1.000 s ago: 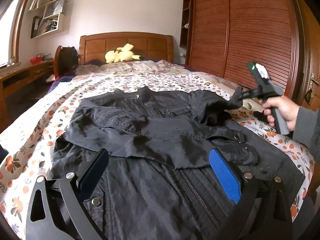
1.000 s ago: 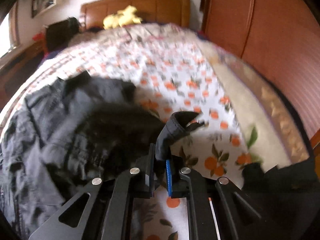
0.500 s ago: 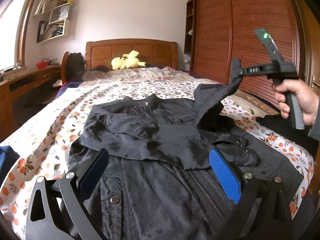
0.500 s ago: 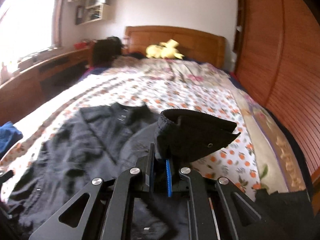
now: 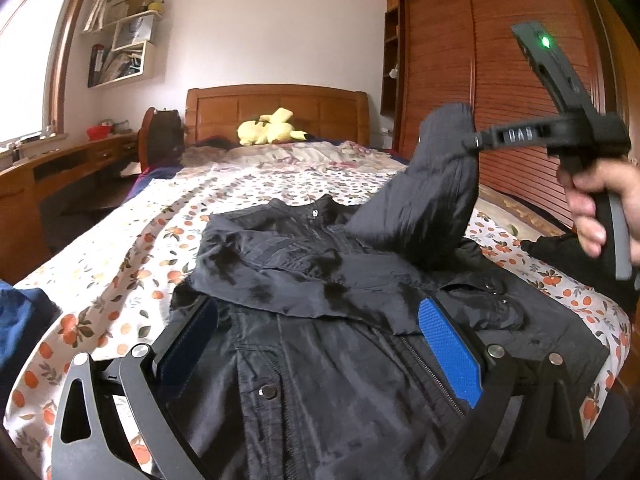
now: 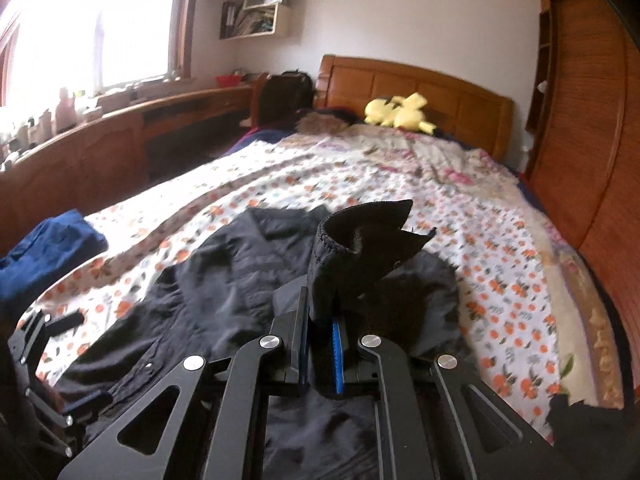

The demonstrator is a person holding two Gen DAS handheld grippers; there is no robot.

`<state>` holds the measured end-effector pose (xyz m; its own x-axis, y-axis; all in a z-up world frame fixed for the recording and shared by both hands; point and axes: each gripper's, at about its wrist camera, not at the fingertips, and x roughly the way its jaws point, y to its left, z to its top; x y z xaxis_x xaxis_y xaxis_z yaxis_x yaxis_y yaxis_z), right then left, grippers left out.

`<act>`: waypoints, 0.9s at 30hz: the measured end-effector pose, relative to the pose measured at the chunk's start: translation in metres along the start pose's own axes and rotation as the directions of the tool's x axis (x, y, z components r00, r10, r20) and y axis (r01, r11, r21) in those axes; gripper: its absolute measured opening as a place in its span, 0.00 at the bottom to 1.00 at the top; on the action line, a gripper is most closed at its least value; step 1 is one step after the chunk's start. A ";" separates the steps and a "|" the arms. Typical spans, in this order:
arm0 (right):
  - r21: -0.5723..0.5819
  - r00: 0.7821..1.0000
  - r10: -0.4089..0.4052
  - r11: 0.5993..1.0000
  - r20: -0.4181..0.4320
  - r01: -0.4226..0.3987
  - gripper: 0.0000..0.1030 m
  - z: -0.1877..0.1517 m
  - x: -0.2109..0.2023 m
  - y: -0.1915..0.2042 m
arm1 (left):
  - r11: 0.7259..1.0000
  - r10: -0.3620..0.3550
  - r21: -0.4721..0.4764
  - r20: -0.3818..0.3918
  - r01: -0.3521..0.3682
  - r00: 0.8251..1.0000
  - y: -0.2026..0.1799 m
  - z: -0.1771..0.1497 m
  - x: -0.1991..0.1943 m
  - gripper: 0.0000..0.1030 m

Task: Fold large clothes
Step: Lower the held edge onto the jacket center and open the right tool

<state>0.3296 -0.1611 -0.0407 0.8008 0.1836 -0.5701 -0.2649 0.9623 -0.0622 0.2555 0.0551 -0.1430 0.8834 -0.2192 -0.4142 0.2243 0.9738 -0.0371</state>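
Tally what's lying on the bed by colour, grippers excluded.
Black: 1, the jacket, its sleeve pinched and lifted by the right gripper
Yellow: 1, plush toy
Blue: 1, folded cloth
Total: 3. A dark item at the right edge is too cut off to count.

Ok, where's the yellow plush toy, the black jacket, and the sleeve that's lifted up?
Yellow plush toy (image 5: 272,131), left wrist view, middle of its body.
Black jacket (image 5: 340,392), left wrist view, front panel beside the zipper.
Lifted sleeve (image 6: 360,252), right wrist view, cuff end pinched in the right hand-held gripper (image 6: 320,354).
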 end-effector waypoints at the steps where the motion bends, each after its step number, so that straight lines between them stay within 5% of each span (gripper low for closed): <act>1: -0.001 1.000 0.010 1.000 -0.020 -0.010 0.08 -0.006 0.004 0.005 | 1.000 0.004 -0.001 0.001 -0.004 1.000 0.002 -0.001 -0.002 0.98; 7: -0.012 0.993 0.040 0.999 -0.110 -0.041 0.11 -0.042 0.020 0.026 | 1.000 0.021 -0.006 0.002 -0.021 1.000 0.010 -0.002 -0.009 0.98; 12: 0.018 0.988 0.045 0.999 -0.147 -0.043 0.23 -0.068 0.022 0.027 | 1.000 0.029 -0.006 0.002 -0.029 1.000 0.013 -0.003 -0.012 0.98; 22: 0.050 0.983 0.008 0.999 -0.181 0.001 0.43 -0.120 -0.017 0.007 | 1.000 0.007 0.028 -0.006 -0.007 1.000 -0.004 -0.005 -0.013 0.98; 27: 0.052 0.983 -0.023 0.998 -0.183 0.033 0.43 -0.142 -0.037 -0.006 | 0.998 -0.001 0.066 -0.008 0.002 1.000 -0.025 -0.006 -0.009 0.98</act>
<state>0.2249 -0.2023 -0.1355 0.6945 0.1218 -0.7091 -0.2104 0.9769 -0.0382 0.2394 0.0333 -0.1436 0.8798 -0.2199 -0.4214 0.2526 0.9673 0.0227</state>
